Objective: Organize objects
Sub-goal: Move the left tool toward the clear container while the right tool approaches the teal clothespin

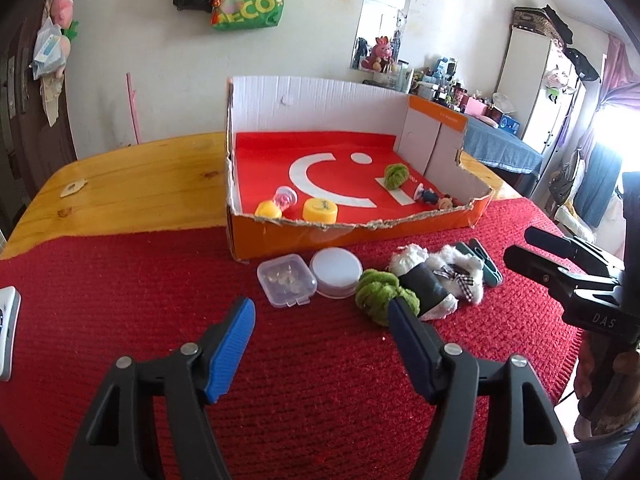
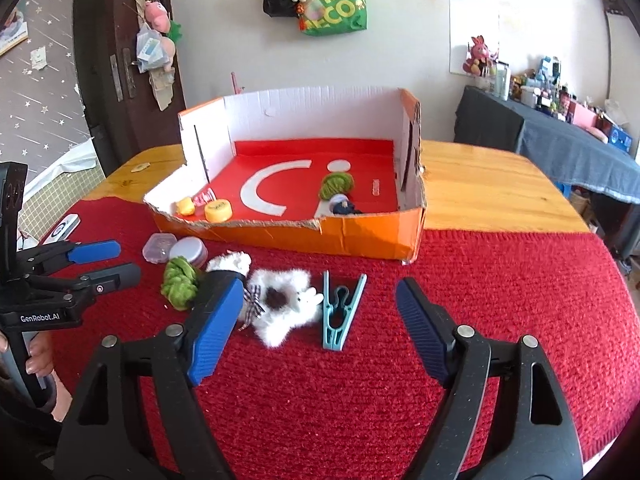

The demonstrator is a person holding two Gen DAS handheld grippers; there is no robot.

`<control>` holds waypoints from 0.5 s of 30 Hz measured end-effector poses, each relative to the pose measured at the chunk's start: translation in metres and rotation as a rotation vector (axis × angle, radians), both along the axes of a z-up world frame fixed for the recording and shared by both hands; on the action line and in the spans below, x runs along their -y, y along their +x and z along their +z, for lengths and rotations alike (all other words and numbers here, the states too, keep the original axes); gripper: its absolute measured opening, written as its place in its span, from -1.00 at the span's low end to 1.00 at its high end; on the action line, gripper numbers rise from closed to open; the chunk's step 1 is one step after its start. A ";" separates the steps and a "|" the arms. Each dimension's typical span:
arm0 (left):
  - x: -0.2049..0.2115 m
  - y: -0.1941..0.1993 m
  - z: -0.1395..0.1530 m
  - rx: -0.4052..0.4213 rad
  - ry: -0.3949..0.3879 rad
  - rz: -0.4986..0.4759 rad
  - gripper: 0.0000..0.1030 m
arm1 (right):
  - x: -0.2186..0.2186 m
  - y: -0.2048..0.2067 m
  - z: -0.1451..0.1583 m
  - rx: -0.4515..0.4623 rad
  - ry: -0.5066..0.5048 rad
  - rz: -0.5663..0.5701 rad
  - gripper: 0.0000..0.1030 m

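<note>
Here, on the red-covered worktop (image 2: 360,420), a clear case (image 2: 159,247), round tin (image 2: 192,250), green yarn ball (image 2: 179,282), fluffy white toy (image 2: 284,300) and teal peg (image 2: 340,312) lie in a row before the orange box (image 2: 360,236). The left gripper (image 1: 320,320) and the right gripper (image 2: 316,320) both hover with jaws open, holding nothing.

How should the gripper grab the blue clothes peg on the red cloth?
Probably with the right gripper, coming from above. The clothes peg lies flat on the red cloth, its two arms spread far apart at the box end and joined at the near end. Pinch across the narrow joined end, where the open jaws fit easily.
</note>
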State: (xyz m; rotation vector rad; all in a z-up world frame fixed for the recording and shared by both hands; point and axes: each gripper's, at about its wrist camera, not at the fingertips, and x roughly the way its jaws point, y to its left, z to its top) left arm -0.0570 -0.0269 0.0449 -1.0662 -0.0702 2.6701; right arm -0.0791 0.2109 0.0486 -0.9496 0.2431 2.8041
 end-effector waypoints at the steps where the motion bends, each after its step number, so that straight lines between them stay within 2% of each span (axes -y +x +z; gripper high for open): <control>1: 0.000 0.000 0.000 0.001 -0.002 0.001 0.43 | -0.001 0.000 -0.001 0.004 -0.002 -0.002 0.52; 8: 0.003 -0.003 -0.001 0.007 0.001 0.012 0.47 | -0.008 0.000 -0.007 0.028 -0.020 -0.021 0.52; 15: 0.011 -0.017 -0.008 0.057 -0.011 0.043 0.47 | -0.010 -0.002 -0.010 0.050 -0.016 -0.026 0.56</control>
